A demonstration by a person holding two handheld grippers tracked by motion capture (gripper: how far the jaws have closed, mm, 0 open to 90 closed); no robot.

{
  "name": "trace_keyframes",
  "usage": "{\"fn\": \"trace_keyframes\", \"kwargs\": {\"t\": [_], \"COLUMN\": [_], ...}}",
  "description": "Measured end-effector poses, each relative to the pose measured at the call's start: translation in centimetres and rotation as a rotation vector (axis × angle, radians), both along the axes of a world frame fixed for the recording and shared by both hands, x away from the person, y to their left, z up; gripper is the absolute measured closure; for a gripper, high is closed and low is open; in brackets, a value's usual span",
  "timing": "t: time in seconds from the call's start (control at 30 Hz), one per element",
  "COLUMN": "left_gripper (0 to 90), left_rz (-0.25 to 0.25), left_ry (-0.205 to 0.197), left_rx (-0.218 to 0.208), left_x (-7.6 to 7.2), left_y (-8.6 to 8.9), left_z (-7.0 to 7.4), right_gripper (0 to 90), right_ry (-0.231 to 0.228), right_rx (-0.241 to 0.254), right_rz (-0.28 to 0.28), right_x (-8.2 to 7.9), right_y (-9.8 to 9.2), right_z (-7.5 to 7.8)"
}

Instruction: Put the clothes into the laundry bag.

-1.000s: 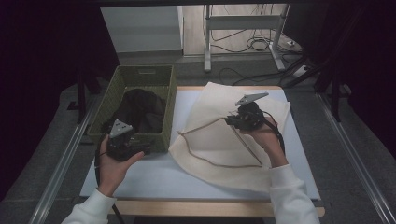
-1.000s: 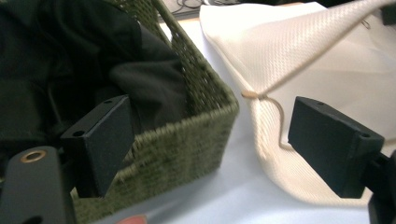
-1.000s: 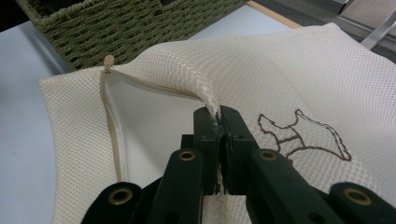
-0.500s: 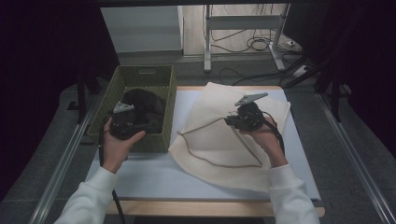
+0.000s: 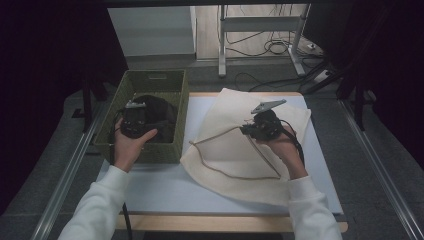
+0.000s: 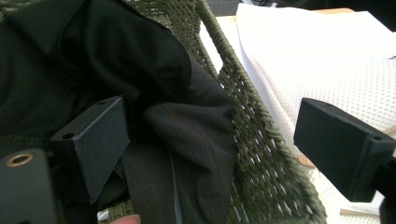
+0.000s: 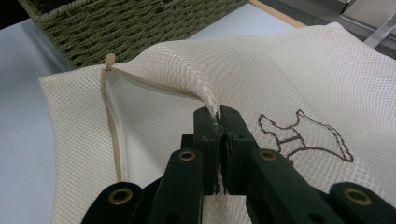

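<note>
A green woven basket (image 5: 150, 80) stands at the table's left with a black garment (image 5: 162, 114) inside. My left gripper (image 5: 135, 107) hovers over its near part, jaws open. In the left gripper view the wide-open left gripper (image 6: 215, 140) straddles the black garment (image 6: 154, 93) and the basket wall (image 6: 261, 154), gripping nothing. A cream mesh laundry bag (image 5: 235, 150) lies on the right half of the table. My right gripper (image 5: 246, 130) is shut on a pinched fold of the mesh bag (image 7: 299, 74) and lifts that upper layer beside the zipper (image 7: 112, 121).
The pale table (image 5: 150, 185) has bare room in front of the basket and bag. A brown embroidered motif (image 7: 303, 135) marks the bag. Metal rails (image 5: 70, 170) run along both sides. Cables and a stand's legs (image 5: 265, 45) lie on the floor beyond.
My left hand has moved forward from the table in front of the basket to above the basket and the black garment. The right gripper has kept still with the bag in it.
</note>
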State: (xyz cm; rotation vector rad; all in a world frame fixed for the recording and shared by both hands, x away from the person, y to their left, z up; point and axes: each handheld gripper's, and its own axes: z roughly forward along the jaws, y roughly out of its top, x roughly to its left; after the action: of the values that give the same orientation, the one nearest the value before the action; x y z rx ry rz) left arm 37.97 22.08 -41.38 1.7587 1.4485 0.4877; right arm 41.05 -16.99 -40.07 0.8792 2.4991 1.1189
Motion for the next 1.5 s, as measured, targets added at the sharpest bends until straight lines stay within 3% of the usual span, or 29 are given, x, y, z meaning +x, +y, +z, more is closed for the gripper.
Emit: {"fn": "trace_keyframes", "kwargs": {"t": [0.2,0.6,0.83,1.07,1.2,1.4,1.5], "left_gripper": [8.5,10.8,10.7,8.2,7.2,5.9,4.8], "left_rz": [0.016,0.030,0.072,0.121,0.137,0.150,0.155], "left_ry": [0.030,0.073,0.081,0.113,0.124,0.148,0.145], "left_rx": [-0.013,0.034,0.019,-0.064,-0.049,-0.060,-0.032], "left_x": [1.4,4.1,5.5,6.7,7.3,8.2,8.7], "left_y": [0.0,-0.4,-0.3,0.3,0.4,0.3,0.2], "left_z": [-0.1,0.0,-0.2,-0.8,-1.3,-1.8,-1.7], "right_gripper": [85.9,85.8,85.8,85.8,85.7,85.6,85.6], "right_ry": [-0.002,-0.003,-0.006,-0.006,-0.003,-0.002,-0.002], "right_rx": [-0.003,-0.007,-0.007,-0.006,-0.004,-0.008,-0.010], "right_rz": [0.000,0.001,-0.001,0.000,0.000,-0.001,-0.004], "right_x": [0.0,0.0,-0.1,0.0,0.1,0.1,0.1], "right_y": [0.1,0.1,0.0,-0.1,-0.1,-0.1,-0.1], "right_z": [0.0,0.0,0.1,0.0,0.0,-0.1,-0.1]}}
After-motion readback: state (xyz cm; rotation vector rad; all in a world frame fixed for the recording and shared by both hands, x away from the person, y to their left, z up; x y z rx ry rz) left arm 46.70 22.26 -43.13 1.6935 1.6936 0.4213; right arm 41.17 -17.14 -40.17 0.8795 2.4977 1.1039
